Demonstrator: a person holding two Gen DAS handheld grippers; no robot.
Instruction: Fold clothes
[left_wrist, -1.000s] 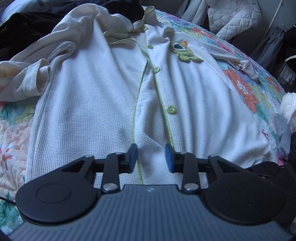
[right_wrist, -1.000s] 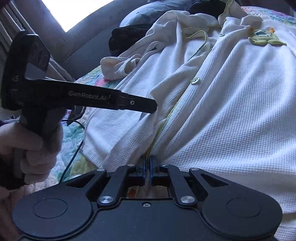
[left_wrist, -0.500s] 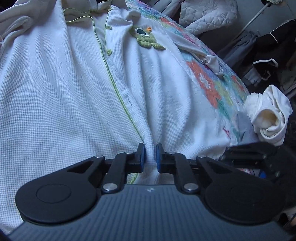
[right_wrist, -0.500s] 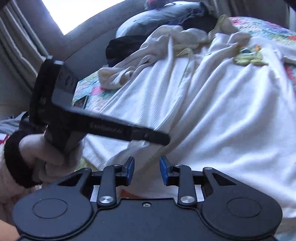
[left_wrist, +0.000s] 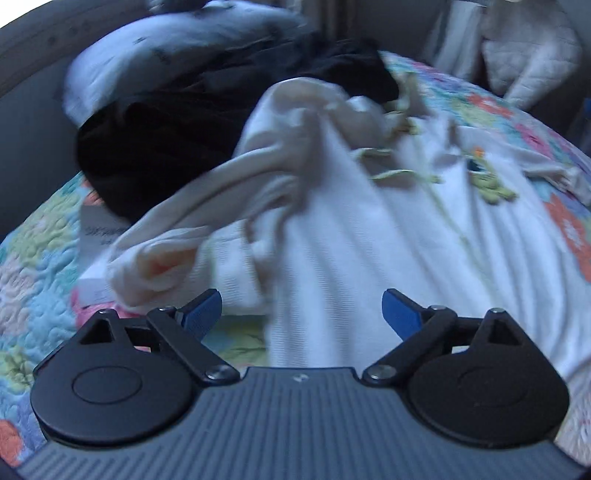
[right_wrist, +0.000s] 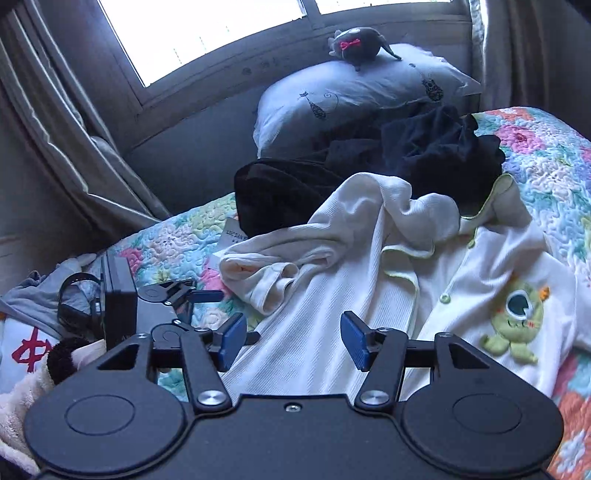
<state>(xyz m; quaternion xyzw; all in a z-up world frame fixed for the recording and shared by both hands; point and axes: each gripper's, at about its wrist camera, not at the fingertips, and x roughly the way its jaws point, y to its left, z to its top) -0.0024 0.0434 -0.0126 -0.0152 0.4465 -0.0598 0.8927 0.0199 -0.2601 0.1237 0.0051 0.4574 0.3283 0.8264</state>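
Observation:
A white waffle-knit top (right_wrist: 332, 314) with green trim and a green monster patch (right_wrist: 513, 321) lies face up on the quilted bed. Its left sleeve (right_wrist: 258, 273) is bunched up beside the body. My right gripper (right_wrist: 294, 341) hovers above the lower front of the top, its jaws opening with nothing pressed between them. My left gripper (left_wrist: 301, 312) is spread wide and still opening; the top (left_wrist: 369, 258) lies below the gap, apart from the blue pads (left_wrist: 203, 312). In the right wrist view the left gripper (right_wrist: 231, 315) is at the top's left edge. The left wrist view is blurred.
Black clothes (right_wrist: 424, 155) are heaped past the collar, in front of a pale pillow (right_wrist: 351, 92) bearing a grey plush toy (right_wrist: 354, 42). The floral quilt (right_wrist: 546, 166) shows on both sides. A window and curtain (right_wrist: 74, 129) stand behind. A fuzzy sleeve (right_wrist: 22, 398) holds the left gripper.
Both grippers let go of the top's lower edge and opened. The right one rose and drew back. The left one swung left, so the bunched sleeve and the black clothes came into its view.

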